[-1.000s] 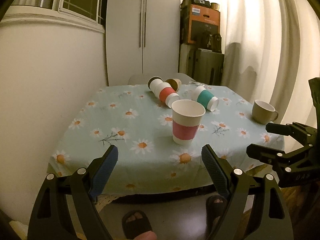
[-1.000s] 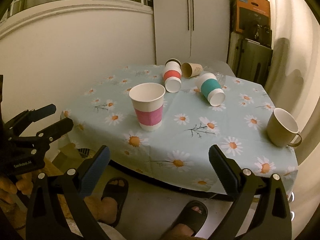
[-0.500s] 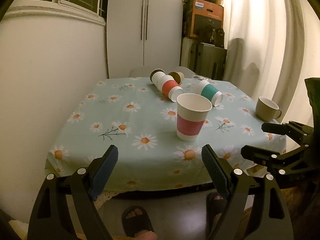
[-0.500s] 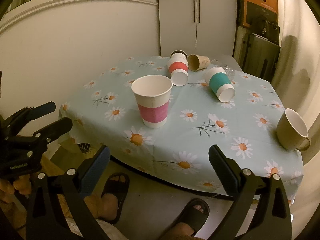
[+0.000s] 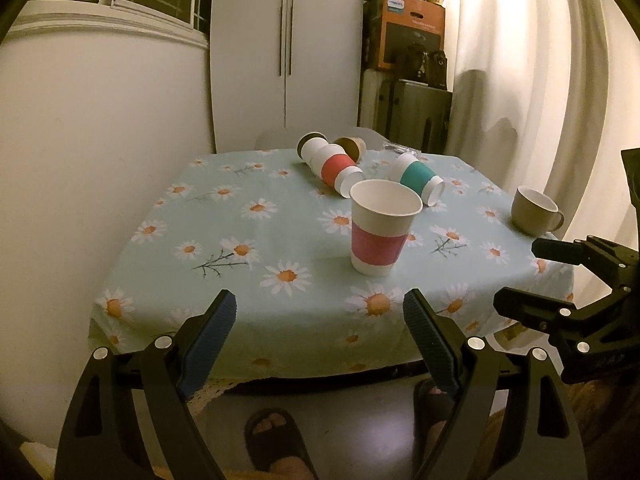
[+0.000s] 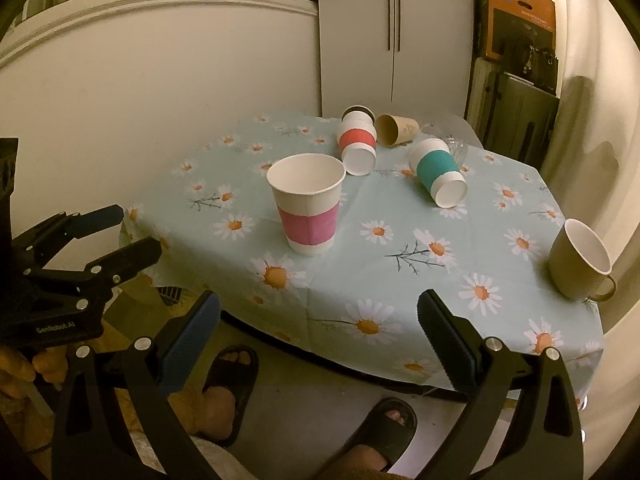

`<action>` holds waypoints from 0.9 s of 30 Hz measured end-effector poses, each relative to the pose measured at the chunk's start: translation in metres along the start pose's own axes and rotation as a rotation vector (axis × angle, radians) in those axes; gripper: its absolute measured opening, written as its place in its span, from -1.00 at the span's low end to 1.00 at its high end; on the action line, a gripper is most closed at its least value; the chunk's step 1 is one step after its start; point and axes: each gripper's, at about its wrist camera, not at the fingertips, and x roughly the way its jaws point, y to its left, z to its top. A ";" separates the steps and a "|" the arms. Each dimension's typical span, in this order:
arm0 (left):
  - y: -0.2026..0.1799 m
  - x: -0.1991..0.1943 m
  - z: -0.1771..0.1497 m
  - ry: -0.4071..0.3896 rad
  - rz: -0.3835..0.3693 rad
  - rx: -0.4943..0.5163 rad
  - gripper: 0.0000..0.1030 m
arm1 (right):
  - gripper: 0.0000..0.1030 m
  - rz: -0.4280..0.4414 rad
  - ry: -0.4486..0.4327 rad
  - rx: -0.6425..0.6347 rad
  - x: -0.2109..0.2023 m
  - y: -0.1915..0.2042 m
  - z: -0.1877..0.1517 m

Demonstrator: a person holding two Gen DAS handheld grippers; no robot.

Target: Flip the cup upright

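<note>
Cup with teal sleeve (image 6: pixel 437 173) lies tipped on the daisy tablecloth (image 6: pixel 400 264) beyond the upright pink-sleeved cup (image 6: pixel 307 204); likely light, thin, crushable paper, so grip gently on the sleeve; left gripper (image 5: pixel 318 336) and right gripper (image 6: pixel 320 332) both spread, empty.

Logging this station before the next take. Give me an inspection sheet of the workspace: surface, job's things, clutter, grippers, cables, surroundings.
Surface: table under a daisy-print cloth.
Job's things: pink-banded paper cup stands upright, mouth up; red-banded cup, teal-banded cup and brown cup lie on their sides.
Clutter: beige mug upright near the table's right edge; a clear item behind the teal-banded cup, too unclear to name.
Grippers: left gripper and right gripper both open, empty, held off the table's near edge.
Cables: nothing seen.
Surroundings: white cabinet, stacked boxes, curtain, window, the person's sandalled feet below.
</note>
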 end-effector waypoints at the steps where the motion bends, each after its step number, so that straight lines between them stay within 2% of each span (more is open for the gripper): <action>1: -0.001 0.000 0.000 0.000 0.000 0.001 0.62 | 0.90 -0.002 0.000 -0.003 0.000 0.000 0.000; 27: -0.010 -0.006 -0.001 -0.013 -0.015 0.038 0.62 | 0.90 -0.003 -0.025 0.021 -0.011 -0.002 0.002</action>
